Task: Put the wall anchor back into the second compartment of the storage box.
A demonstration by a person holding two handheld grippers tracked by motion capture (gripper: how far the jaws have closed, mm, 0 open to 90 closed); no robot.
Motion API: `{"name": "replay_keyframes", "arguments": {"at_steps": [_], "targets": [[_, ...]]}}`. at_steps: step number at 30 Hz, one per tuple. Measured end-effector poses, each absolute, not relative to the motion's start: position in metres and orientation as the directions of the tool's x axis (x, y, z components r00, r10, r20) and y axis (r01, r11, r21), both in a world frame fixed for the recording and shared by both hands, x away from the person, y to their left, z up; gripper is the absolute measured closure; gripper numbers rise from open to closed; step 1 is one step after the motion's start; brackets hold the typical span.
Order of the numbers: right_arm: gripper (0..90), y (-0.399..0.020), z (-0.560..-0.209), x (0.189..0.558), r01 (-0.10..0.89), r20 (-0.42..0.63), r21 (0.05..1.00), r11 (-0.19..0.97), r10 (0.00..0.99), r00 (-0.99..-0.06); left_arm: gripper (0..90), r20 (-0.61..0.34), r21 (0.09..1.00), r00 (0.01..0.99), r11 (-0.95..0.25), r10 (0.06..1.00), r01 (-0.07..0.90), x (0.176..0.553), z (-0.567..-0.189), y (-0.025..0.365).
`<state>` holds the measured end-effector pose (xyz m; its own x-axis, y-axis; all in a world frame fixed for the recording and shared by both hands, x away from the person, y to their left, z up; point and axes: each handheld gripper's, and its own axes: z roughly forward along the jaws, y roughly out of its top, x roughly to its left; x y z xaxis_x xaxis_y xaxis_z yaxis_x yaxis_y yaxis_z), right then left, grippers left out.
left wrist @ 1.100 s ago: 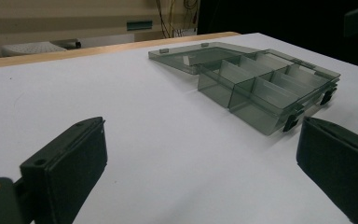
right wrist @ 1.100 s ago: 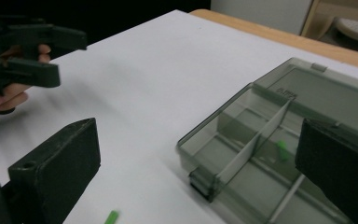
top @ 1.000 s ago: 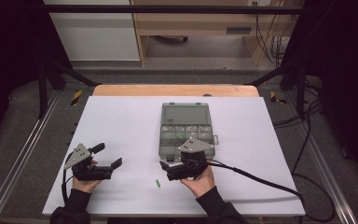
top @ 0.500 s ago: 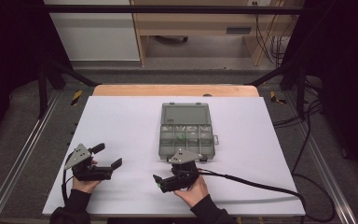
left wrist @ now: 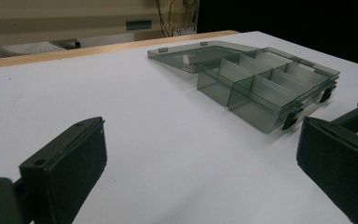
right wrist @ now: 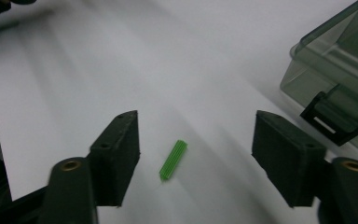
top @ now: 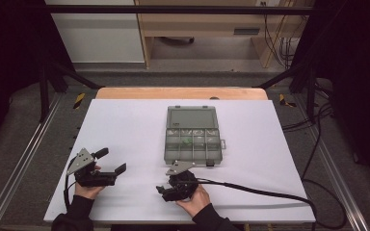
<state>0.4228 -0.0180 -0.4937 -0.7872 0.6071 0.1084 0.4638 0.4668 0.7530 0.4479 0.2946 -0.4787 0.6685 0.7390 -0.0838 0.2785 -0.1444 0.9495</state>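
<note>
step: pick up green piece (right wrist: 173, 160) | right gripper (right wrist: 196, 154): my 2 jaws just closing, apart, piece lies between on white table (top: 125, 125), lower centre of frame, untouched | advice: centre it, close across its short width | left gripper (left wrist: 200, 172): jaws apart, empty | compartment box (top: 192, 134) open

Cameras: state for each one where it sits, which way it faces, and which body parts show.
High view: above the person's side, facing forward and down on the white table; both hands with left gripper and right gripper.
Left gripper view: on that gripper, facing across the table at the open compartment box; own jaws wide apart.
Right gripper view: facing down at the green peg between its closing jaws, untouched.
Shared: the box appears in all.
</note>
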Motion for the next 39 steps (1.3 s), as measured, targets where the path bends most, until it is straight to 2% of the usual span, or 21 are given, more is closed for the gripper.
{"name": "replay_keyframes", "arguments": {"at_steps": [7,21,29,39], "targets": [[55.0,-0.016,-0.5,0.4224,0.472,0.116,0.73,0.494,0.591,-0.798,1.1,-0.082,0.949,0.669,-0.148,0.739,0.28,0.4483,-0.479,0.2948],[75.3,-0.0166,-0.5012,0.4227,0.463,0.112,0.711,0.53,0.564,-0.818,1.2,-0.081,0.949,0.667,-0.148,0.74,0.28,0.4481,-0.479,0.2946],[83.7,-0.0172,-0.5011,0.425,0.482,0.128,0.702,0.525,0.572,-0.81,1.2,-0.082,0.949,0.668,-0.146,0.74,0.279,0.4478,-0.4788,0.2947],[84.6,-0.018,-0.5002,0.4277,0.5,0.15,0.692,0.521,0.574,-0.805,1.1,-0.082,0.949,0.668,-0.146,0.74,0.278,0.4477,-0.4787,0.2946]]}}
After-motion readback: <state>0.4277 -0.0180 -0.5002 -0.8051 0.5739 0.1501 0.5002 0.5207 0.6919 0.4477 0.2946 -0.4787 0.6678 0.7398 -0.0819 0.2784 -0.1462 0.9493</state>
